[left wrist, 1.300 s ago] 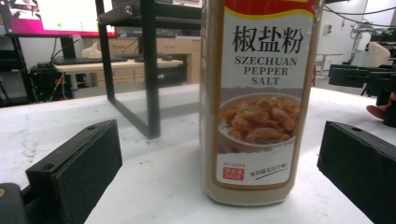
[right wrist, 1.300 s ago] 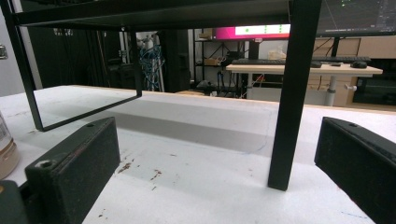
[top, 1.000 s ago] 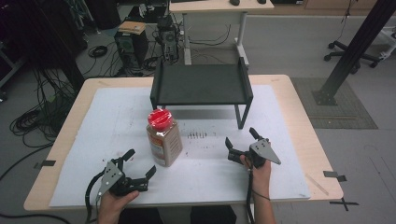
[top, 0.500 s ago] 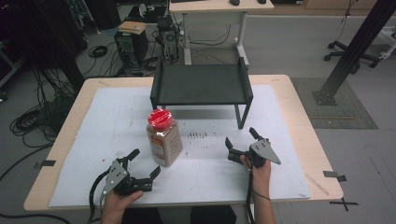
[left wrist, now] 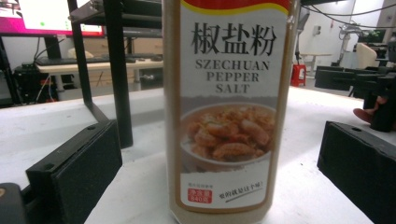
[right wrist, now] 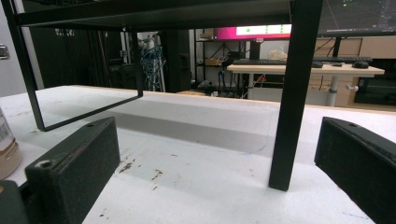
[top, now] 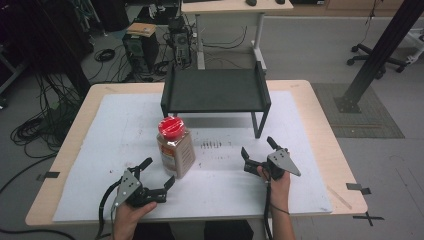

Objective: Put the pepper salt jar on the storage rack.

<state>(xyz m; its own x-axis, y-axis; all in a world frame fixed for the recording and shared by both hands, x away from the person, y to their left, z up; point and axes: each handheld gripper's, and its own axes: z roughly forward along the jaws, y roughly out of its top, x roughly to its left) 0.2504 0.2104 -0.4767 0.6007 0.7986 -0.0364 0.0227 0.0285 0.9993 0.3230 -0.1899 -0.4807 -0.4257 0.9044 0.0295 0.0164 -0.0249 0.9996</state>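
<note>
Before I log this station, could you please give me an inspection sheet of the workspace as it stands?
Surface: wooden table under a white sheet, marked with dark specks.
Job's things: Szechuan pepper salt jar, red lid on, upright; black metal shelf stands behind it.
Clutter: nothing seen.
Grippers: left claw open, jaws to either side of the jar and apart from it; right claw open, holding nothing, aimed at the shelf's front leg.
Cables: one trails from each claw toward the person; loose bundles on the floor at left.
Surroundings: desk, computer gear, office chair base, black post.
</note>
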